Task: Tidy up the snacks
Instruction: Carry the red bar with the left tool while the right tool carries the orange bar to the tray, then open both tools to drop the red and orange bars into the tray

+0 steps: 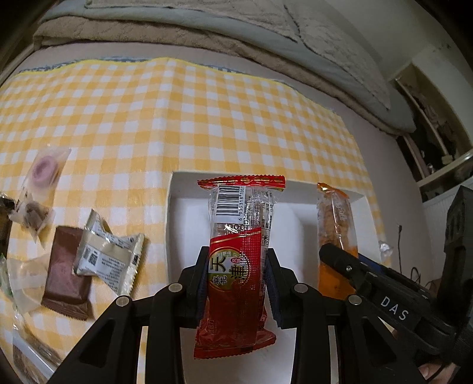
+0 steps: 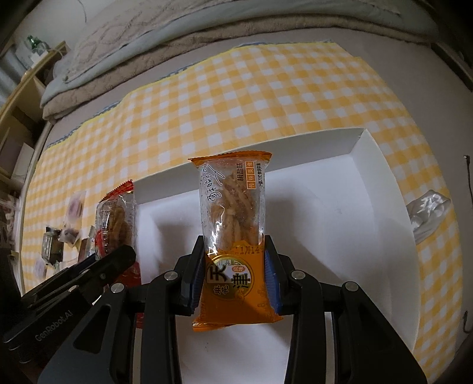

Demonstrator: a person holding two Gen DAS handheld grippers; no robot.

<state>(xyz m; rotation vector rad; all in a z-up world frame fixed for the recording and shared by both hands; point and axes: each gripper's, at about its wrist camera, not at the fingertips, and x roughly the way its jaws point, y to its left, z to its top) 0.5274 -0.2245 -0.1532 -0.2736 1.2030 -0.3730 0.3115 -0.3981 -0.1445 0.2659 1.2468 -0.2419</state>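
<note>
A home bedroom: a bed (image 1: 369, 165) with a pale sheet, folded blankets (image 1: 207, 26) piled at its far side, a yellow-and-white checked cloth (image 1: 177, 118) spread over it, and open wooden shelves (image 2: 17, 97) crowded with household clutter alongside.

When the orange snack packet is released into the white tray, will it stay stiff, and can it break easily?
The orange snack packet, clamped in the right tool, stands straight above the white tray, so it is probably fairly stiff. The twisted fried sticks visible inside look brittle and may crack under squeezing. Its glossy film is likely slippery.
</note>
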